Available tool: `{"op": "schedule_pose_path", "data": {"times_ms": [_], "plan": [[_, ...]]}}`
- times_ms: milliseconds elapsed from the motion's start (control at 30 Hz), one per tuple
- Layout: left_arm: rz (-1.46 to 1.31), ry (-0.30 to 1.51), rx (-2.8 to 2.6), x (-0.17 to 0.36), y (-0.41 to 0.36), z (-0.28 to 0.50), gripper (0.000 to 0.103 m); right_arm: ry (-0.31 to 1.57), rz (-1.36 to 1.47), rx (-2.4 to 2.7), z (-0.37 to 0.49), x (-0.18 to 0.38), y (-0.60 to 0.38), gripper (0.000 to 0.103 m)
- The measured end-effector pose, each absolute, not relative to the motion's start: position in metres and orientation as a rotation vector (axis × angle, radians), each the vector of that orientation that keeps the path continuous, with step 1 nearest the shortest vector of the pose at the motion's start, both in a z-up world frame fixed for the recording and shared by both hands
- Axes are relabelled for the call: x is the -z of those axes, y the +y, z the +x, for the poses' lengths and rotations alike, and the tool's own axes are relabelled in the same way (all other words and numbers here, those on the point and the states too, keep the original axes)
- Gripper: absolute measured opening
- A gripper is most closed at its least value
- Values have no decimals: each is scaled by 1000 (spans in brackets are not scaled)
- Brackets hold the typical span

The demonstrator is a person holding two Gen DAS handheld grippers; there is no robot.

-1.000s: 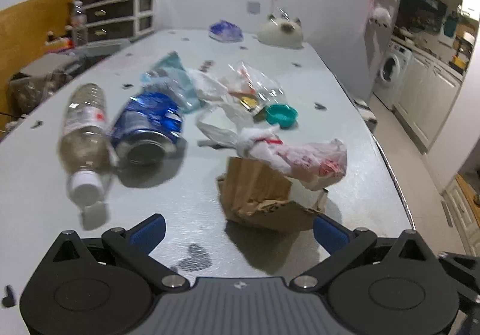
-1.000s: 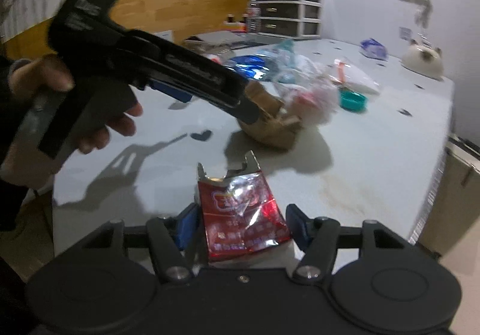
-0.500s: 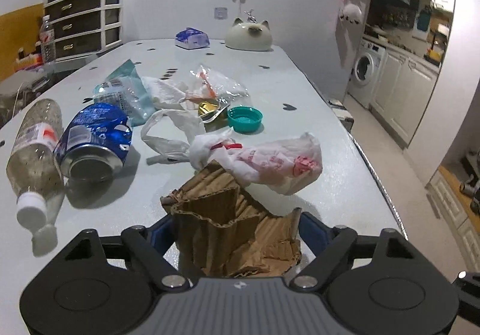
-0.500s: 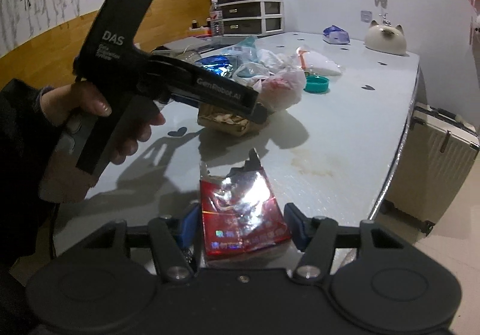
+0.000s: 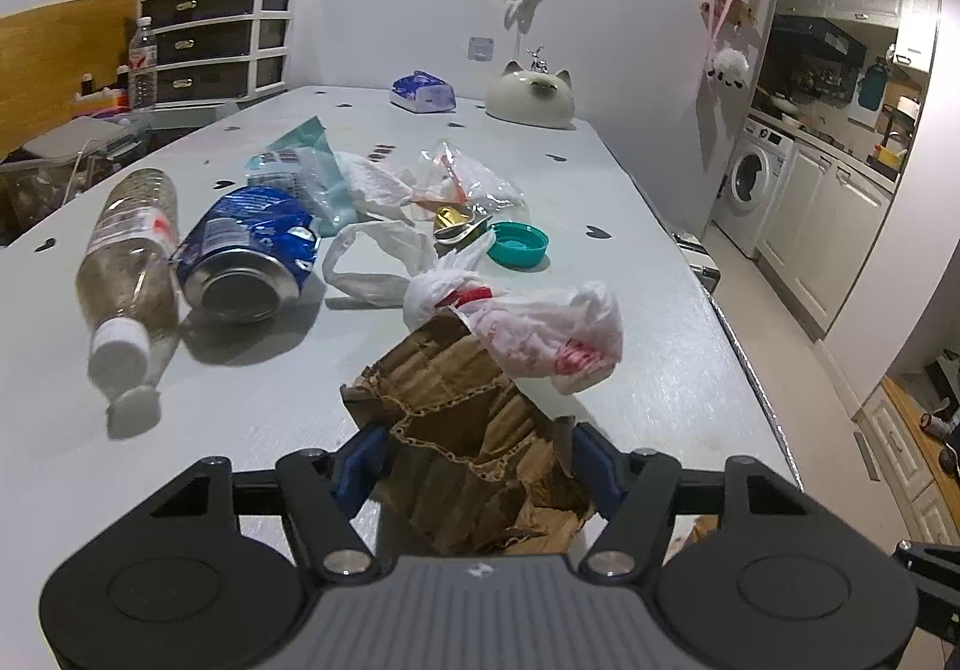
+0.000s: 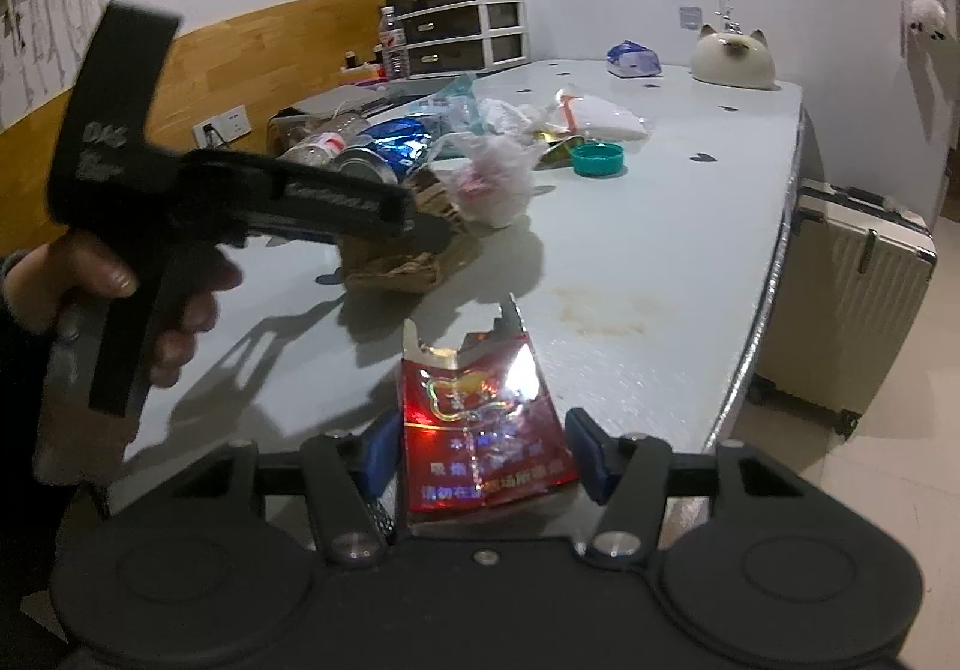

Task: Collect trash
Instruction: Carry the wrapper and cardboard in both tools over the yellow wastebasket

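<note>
Left gripper (image 5: 477,457) fingers have just been closing onto the cardboard (image 5: 474,448); right gripper (image 6: 483,451) clamps the red packet (image 6: 480,424). Bottle (image 5: 129,256), can (image 5: 243,256), bags remain at 11 o'clock on the table (image 5: 630,250).

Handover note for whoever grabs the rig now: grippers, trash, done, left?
Left gripper: jaws have just been closing on the torn cardboard, pads at its sides.
Right gripper: holds the red cigarette pack.
Still on the table: plastic bottle, crushed blue can, white bags, teal cap.
Done: two pieces gripped. Left: bin them, collect the rest.
</note>
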State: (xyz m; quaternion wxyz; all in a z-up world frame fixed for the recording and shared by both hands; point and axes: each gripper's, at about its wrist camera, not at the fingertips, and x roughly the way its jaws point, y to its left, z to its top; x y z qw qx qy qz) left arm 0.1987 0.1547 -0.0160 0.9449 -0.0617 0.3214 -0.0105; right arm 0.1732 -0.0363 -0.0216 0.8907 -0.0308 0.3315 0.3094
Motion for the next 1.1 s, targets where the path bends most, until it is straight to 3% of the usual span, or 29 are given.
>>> {"op": "schedule_pose_path", "data": {"times_ms": [1100], "plan": [[-54, 532, -32, -20, 91, 66, 65, 542, 17, -438, 112, -16, -104, 57]]}}
